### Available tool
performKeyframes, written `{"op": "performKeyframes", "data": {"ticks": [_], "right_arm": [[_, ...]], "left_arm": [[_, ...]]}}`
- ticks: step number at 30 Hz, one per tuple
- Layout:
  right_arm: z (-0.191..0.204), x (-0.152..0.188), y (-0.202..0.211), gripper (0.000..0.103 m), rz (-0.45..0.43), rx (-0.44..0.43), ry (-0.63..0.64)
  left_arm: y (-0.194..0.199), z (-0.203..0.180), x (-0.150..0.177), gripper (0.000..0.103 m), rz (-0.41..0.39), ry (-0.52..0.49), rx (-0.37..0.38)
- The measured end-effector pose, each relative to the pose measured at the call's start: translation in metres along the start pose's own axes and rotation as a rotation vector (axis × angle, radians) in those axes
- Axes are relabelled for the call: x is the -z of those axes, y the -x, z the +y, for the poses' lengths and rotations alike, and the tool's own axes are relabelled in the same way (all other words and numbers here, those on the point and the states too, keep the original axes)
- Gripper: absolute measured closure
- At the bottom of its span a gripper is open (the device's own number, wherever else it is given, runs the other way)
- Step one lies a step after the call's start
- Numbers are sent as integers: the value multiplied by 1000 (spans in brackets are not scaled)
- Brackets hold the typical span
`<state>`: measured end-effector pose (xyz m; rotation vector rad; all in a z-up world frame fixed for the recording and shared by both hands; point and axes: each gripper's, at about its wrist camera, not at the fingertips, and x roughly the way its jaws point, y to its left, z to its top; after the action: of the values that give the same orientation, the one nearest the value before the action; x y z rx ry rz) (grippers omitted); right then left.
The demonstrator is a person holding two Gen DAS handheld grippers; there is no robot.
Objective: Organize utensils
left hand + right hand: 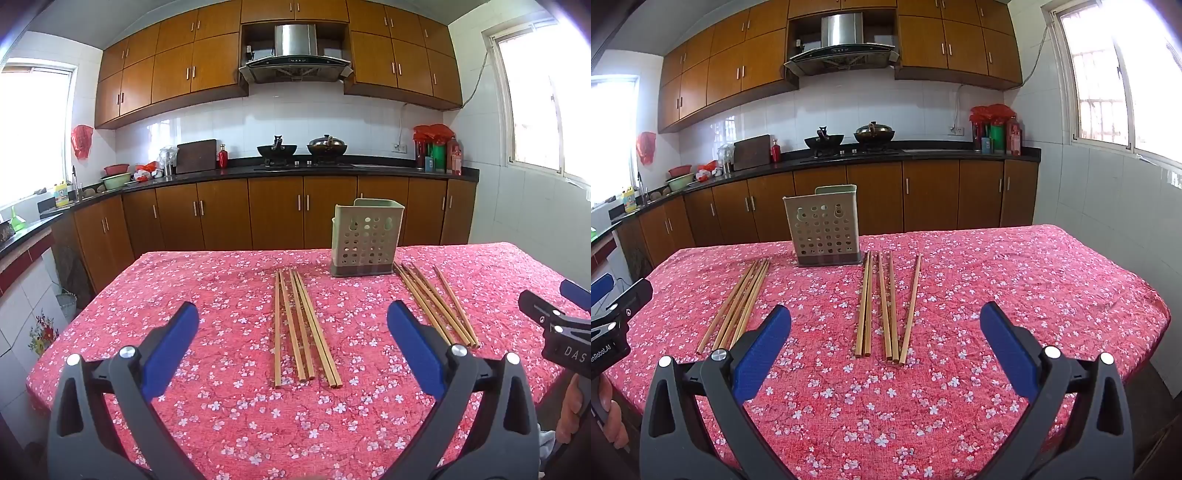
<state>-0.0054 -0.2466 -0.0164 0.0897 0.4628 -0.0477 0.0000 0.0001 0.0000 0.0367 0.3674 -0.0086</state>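
Observation:
A pale green perforated utensil holder stands upright at the far side of the table. Two groups of several wooden chopsticks lie flat on the cloth in front of it. The left group lies ahead of my left gripper, which hovers open with nothing between its blue pads. The right group lies ahead of my right gripper, also open and holding nothing. Each gripper shows at the edge of the other's view.
The table wears a red floral cloth. A person's hand shows at the frame edges. Behind are brown cabinets and a dark counter with woks and bottles. Windows flank the room.

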Motion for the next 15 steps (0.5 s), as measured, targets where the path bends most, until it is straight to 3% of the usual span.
{"op": "performKeyframes", "data": {"ticks": [15], "right_arm": [[0,1,0,2,-1,1,1]], "left_arm": [[0,0,0,4,0,-3,-1]]}}
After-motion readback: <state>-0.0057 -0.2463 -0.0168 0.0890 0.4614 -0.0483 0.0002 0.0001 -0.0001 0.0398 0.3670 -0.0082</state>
